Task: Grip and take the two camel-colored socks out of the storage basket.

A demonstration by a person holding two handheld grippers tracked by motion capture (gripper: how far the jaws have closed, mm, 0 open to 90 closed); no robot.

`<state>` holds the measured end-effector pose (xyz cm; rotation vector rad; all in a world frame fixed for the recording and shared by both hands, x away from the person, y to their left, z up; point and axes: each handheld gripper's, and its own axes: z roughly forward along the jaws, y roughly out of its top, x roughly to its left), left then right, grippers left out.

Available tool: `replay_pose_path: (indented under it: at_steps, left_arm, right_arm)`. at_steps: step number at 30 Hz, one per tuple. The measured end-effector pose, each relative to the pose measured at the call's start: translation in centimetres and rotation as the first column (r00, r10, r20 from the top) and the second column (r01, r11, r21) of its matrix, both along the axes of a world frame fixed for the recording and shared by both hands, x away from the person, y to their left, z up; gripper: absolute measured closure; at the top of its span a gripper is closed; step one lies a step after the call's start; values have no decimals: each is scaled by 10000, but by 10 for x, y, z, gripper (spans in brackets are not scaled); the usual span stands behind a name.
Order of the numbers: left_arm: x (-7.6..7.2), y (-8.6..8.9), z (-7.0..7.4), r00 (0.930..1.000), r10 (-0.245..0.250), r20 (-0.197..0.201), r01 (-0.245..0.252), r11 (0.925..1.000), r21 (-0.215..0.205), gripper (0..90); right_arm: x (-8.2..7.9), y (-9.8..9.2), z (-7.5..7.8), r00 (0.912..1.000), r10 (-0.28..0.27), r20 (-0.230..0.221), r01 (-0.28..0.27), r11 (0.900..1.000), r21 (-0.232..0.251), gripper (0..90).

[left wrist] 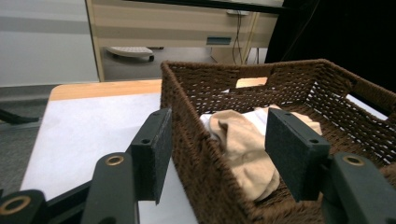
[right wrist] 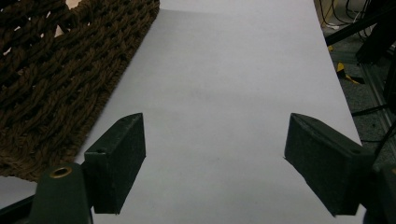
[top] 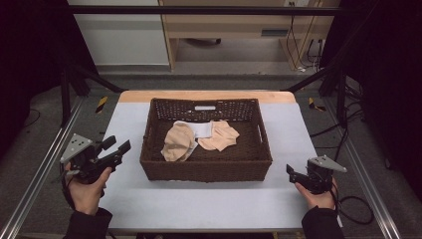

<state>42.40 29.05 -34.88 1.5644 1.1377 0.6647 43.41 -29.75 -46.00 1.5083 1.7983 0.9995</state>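
Beige socks (top: 180,142) lay inside the wicker basket (top: 205,169), w/ a white cloth between them. Left claw (top: 115,147) hovered just left of basket, wide open, nothing held. Right claw (top: 290,172) sat near basket's right front corner on the surface (top: 209,204), partly open, empty. Best approach, imo: lift left claw over the rim, drop onto nearest sock, pinch one layer only.

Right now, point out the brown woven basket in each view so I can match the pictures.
High view: the brown woven basket sits mid-table, between the two grippers.
Left gripper view: the basket's near corner rises between the open jaws, beige socks inside.
Right gripper view: its outer wall fills the upper left.
Shared landmark: the pale table surface beside the basket.
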Motion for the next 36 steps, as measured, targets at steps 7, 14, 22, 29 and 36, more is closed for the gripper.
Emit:
replay_pose_path:
  at_steps: [7,14,22,29,36]
  left_arm:
    - [13,-18,9,9996,-221,149,223,9997,-100,407]
    - [23,-34,19,9987,-461,223,460,9989,19,411]
    - [42,-52,26,9980,-611,138,608,9980,192,415]
    - [63,-76,24,9975,-701,-85,706,9945,779,431]
    - [78,-89,27,9978,-658,-91,664,9923,1042,436]
  right_arm:
    - [0,1,1,10000,68,45,-68,10000,40,216]
    - [-1,1,1,9998,158,93,-158,9999,-18,233]
    - [0,0,1,10000,64,55,-64,10000,-55,234]
    - [0,-2,2,10000,33,65,-34,10000,31,238]
    - [1,-2,1,10000,41,39,-41,10000,67,241]
